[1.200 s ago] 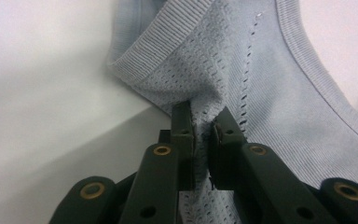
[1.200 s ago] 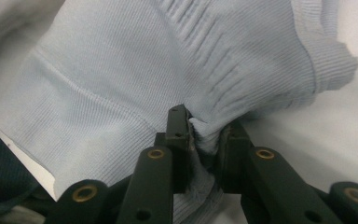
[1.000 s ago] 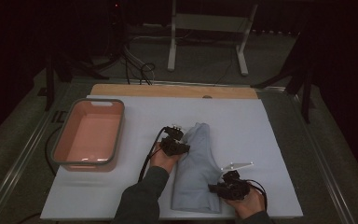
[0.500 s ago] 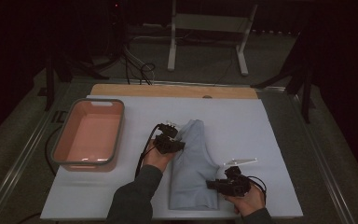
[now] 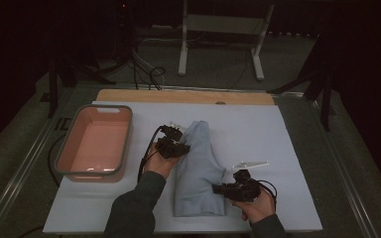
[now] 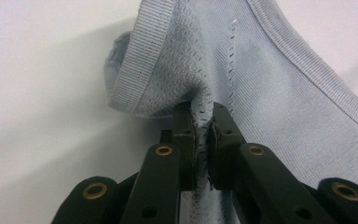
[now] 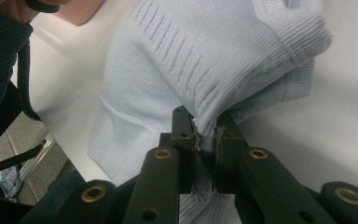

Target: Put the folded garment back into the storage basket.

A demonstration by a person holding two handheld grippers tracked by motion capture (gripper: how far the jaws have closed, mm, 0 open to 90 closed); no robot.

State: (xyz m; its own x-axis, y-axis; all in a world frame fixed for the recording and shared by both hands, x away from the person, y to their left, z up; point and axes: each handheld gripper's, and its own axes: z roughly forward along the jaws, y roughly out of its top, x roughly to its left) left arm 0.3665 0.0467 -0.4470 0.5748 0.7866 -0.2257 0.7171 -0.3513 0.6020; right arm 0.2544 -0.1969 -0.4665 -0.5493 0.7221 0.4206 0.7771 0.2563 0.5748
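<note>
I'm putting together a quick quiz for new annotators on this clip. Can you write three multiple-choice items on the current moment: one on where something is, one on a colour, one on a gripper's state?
1. Where is the pink tub relative to the light blue knit garment?
A. to the garment's left on the white table
B. on top of it
C. to its right

2. What colour is the garment?
A. red
B. light blue
C. black

3. What is the left gripper doing?
A. hanging open above the tub
B. shut on a fold of the garment
C. lying unheld on the table

Answers: 1 A, the high view shows the tub at the table's left side, apart from the garment. 2 B, both gripper views show pale blue ribbed knit. 3 B, the left gripper view shows cloth pinched between its jaws; the right gripper pinches the garment likewise.
</note>
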